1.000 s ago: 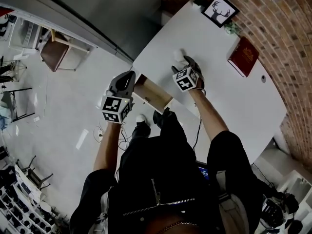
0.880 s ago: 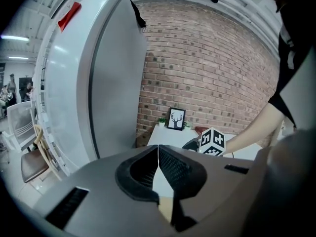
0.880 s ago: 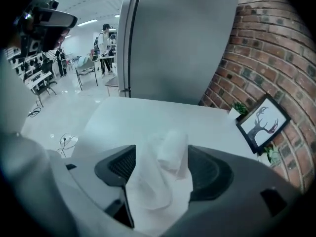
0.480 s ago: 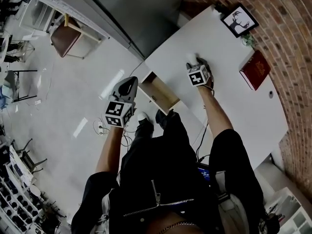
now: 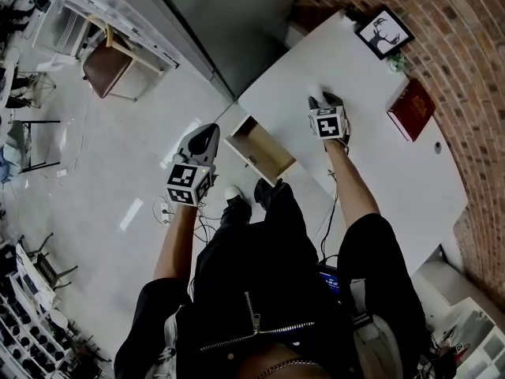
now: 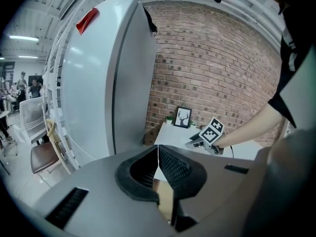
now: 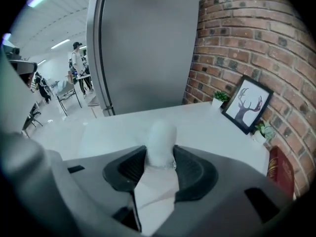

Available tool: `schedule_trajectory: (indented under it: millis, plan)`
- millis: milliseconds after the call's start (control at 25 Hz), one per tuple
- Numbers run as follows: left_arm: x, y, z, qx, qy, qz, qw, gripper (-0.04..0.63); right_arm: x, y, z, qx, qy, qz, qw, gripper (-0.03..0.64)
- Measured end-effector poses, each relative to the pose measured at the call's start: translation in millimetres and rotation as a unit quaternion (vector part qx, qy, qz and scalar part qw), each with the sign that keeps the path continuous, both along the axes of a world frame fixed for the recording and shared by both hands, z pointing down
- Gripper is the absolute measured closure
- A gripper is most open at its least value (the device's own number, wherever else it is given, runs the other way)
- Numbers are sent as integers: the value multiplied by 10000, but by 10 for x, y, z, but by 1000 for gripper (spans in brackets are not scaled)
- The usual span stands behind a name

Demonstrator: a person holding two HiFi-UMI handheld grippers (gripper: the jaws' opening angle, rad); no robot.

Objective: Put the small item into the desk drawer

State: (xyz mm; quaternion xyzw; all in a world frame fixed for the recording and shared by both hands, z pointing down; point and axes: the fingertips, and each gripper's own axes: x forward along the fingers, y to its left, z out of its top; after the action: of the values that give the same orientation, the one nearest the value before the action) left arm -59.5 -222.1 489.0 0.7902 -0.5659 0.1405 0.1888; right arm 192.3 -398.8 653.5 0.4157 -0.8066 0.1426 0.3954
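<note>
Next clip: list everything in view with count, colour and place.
desk: 1, white, against brick wall
drawer: 1, wood inside, open at desk's front
small item: 1, white, between jaws of right gripper
deer picture: 1, black frame, desk's far corner
plant: 1, green, beside the picture
book: 1, red, on desk near wall
cabinet: 1, grey, left of desk
chair: 1, brown, floor far left
left gripper: 1, grey, jaws together, empty, left of drawer
right gripper: 1, grey, closing on the small item
</note>
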Motion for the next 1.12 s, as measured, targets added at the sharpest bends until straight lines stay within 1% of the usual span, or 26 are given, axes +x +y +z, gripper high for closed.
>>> schedule_trajectory:
  millis: [160,280,440,760,840,1120]
  plan:
    - [-27,-3,-118,160,11,150,9998,574,-83,75,-417,487,-201,-143,9985,443]
    - [-56,22,-219,291,32,250,9993,574,-113,127,-791,865,-494,-79,9950,443]
    - [-93,82,-326,437,86,377,9983,574,-151,266,-1394,1325,-891,49,9872,443]
    - [-131,267,-644,828,116,678,9942,574,-321,815,-2458,2213,-1256,-10,9671,443]
    - [-159,319,-716,923,136,710,9931,574,-361,945,-2605,2323,-1294,-15,9640,443]
    - [-280,589,-850,1131,150,666,9912,574,-512,1306,-2672,2338,-1252,-116,9641,443]
